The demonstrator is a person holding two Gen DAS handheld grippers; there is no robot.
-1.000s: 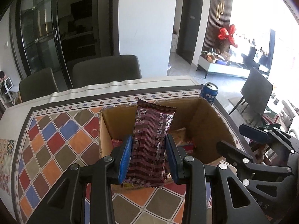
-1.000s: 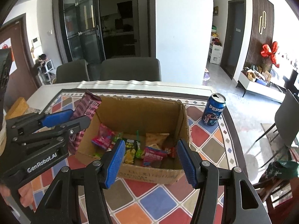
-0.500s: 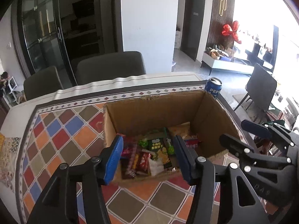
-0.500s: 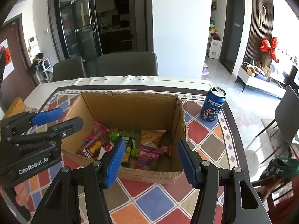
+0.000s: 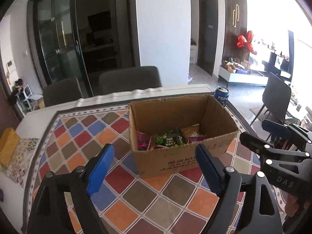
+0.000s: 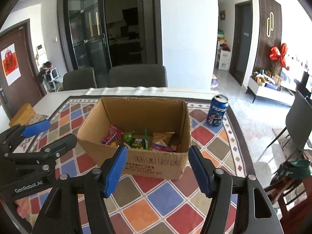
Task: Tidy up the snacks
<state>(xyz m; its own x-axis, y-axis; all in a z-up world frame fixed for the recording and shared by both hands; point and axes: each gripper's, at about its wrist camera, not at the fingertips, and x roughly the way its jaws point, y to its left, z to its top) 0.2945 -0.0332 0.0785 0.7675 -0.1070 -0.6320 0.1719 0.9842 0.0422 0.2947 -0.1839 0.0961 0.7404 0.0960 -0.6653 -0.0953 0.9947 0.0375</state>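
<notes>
Bright daylight, right-side window glare, fisheye-warped edges

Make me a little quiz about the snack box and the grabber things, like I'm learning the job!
1. True or false: the left gripper is holding a snack.
2. Where does the soda can stand? A) inside the cardboard box B) on the table, outside the box C) on a chair
3. Fill in: the snacks lie ____ the box.

Key:
1. False. Its jaws are spread wide with nothing between them; the right gripper is empty too.
2. B, beside the box's far right corner.
3. Inside, on its bottom.
</notes>
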